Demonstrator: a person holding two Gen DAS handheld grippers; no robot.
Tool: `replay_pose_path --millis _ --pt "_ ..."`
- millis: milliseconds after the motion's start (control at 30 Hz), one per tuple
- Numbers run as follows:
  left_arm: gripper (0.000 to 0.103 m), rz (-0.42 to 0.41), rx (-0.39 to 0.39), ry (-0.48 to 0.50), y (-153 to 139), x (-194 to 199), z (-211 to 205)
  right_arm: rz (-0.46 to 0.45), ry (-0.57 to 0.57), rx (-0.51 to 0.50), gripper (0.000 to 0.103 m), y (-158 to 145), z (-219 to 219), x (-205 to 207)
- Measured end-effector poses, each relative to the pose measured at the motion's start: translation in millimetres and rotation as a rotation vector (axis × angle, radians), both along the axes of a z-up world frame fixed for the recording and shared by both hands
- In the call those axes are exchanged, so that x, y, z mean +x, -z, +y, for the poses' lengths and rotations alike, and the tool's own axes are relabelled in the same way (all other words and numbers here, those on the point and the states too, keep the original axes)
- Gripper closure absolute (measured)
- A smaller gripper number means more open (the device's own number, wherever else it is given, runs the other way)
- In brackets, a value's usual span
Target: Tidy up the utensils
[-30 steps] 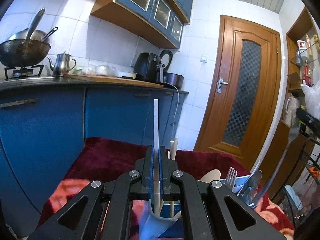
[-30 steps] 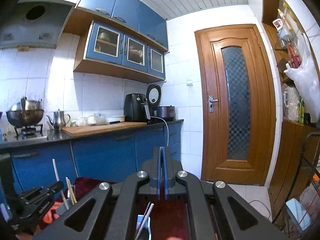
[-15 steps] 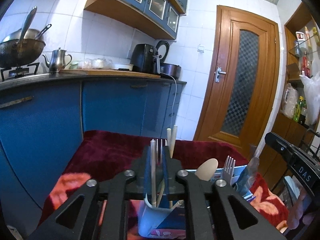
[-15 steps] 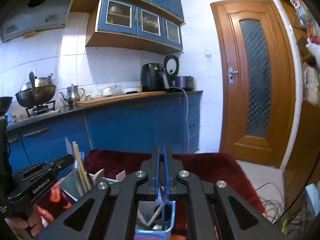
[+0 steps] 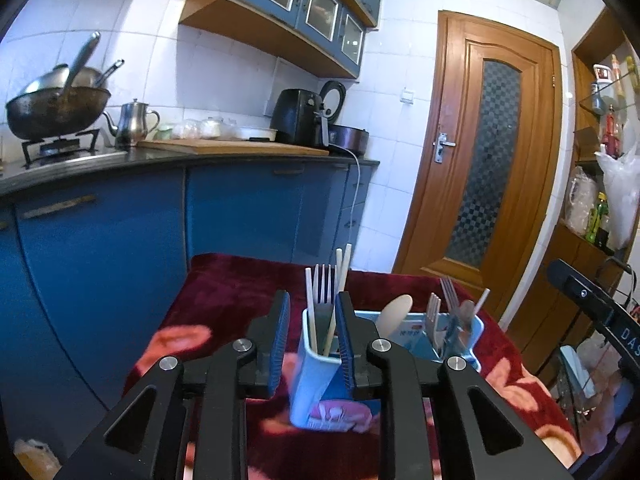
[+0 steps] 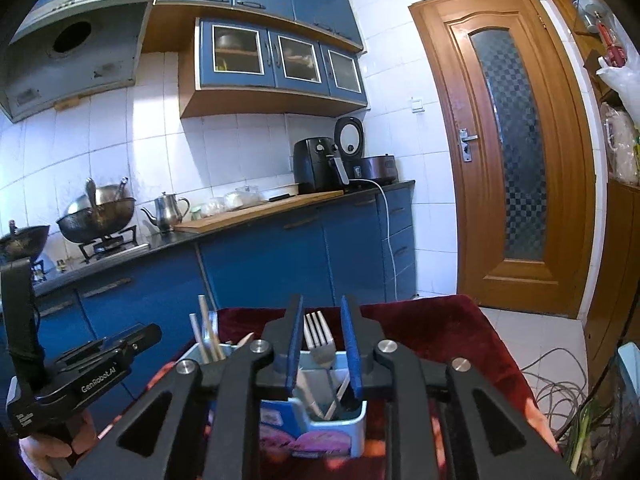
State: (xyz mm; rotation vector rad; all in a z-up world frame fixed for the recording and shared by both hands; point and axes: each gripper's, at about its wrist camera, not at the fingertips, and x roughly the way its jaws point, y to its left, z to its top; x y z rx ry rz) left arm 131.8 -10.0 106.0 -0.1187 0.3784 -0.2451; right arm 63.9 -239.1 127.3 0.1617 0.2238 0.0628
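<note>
A light-blue utensil holder [image 5: 312, 384] stands on the red cloth. My left gripper [image 5: 313, 296] is just in front of its left compartment, where white chopsticks [image 5: 309, 304] and a fork [image 5: 324, 284] stand. Its jaws are opening and the pads touch nothing. The other compartments hold a wooden spoon [image 5: 396, 314] and more forks. In the right wrist view my right gripper [image 6: 322, 308] hovers over the holder [image 6: 348, 432]. Its jaws are opening too, and a metal fork [image 6: 320, 334] stands free between them in the compartment. The left gripper's body [image 6: 100, 364] shows at the left.
The red floral cloth [image 5: 240, 292] covers a small table in front of blue kitchen cabinets [image 5: 240, 216]. A wooden door [image 6: 516, 152] is at the back right. Cables [image 6: 560, 376] lie on the floor to the right. A hand [image 6: 48, 448] holds the left gripper.
The left gripper let go of the long white chopstick, which now stands in the holder, and its jaws parted. The right gripper tipped down over the holder and its jaws parted around the fork.
</note>
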Motion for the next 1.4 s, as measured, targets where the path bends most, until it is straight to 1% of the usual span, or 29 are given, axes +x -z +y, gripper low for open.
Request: replay_pose_path --millis 133,267,400,467,533,633,833,900,967,1033,1067,1133,1200,1233,1333,1400 --pt "0.080 -0.013 0.012 -0.013 -8.1 -24.8 7.6 -0.001 -0.024 0.043 0.077 -4.1 2.4 -21.6" --pt "0.080 -0.020 0.019 -0.017 -13.9 -52.1 14.1 0.006 -0.045 0.067 0.070 -2.6 8.2 -44.9" --pt "0.079 -0.030 0.019 -0.008 -15.7 -74.6 17.2 0.019 -0.058 0.072 0.068 2.3 14.8 -65.0" --pt "0.074 -0.039 0.018 -0.001 -16.0 -88.1 18.3 0.027 -0.062 0.073 0.065 5.0 17.1 -74.1" --pt "0.071 -0.046 0.030 0.004 -15.3 -102.0 18.4 0.033 -0.066 0.078 0.064 8.2 18.4 -83.2" --pt "0.070 -0.043 0.048 0.005 -12.8 -116.8 18.4 0.041 -0.069 0.079 0.063 12.0 20.3 -93.9" --pt "0.069 -0.033 0.039 0.004 -2.2 -136.5 22.9 0.043 -0.068 0.071 0.059 22.2 22.5 -115.8" --pt "0.068 -0.039 0.042 0.002 2.8 -142.2 22.4 0.035 -0.068 0.060 0.056 25.1 24.7 -123.1" --pt "0.059 -0.042 0.052 -0.001 9.6 -145.5 21.1 0.026 -0.067 0.044 0.053 29.7 27.3 -130.3" --pt "0.053 -0.047 0.061 -0.013 18.0 -148.8 20.3 0.018 -0.068 0.033 0.050 34.7 29.5 -136.5" --pt "0.047 -0.048 0.062 -0.017 22.0 -150.0 20.5 0.015 -0.069 0.027 0.046 38.0 30.6 -139.5" --pt "0.041 -0.048 0.070 -0.029 30.9 -151.2 19.9 0.016 -0.071 0.016 0.042 46.9 32.4 -144.2" --pt "0.036 -0.049 0.083 -0.043 38.6 -152.0 19.0 0.022 -0.073 0.008 0.034 54.8 33.7 -145.9" --pt "0.032 -0.049 0.091 -0.053 43.5 -152.1 18.0 0.027 -0.074 0.004 0.033 60.3 33.9 -145.8" --pt "0.028 -0.049 0.110 -0.064 54.9 -150.7 15.2 0.040 -0.060 -0.005 0.028 74.3 33.9 -144.9" --pt "0.027 -0.049 0.124 -0.071 61.4 -149.2 13.5 0.049 -0.050 -0.006 0.023 82.3 33.3 -143.6"
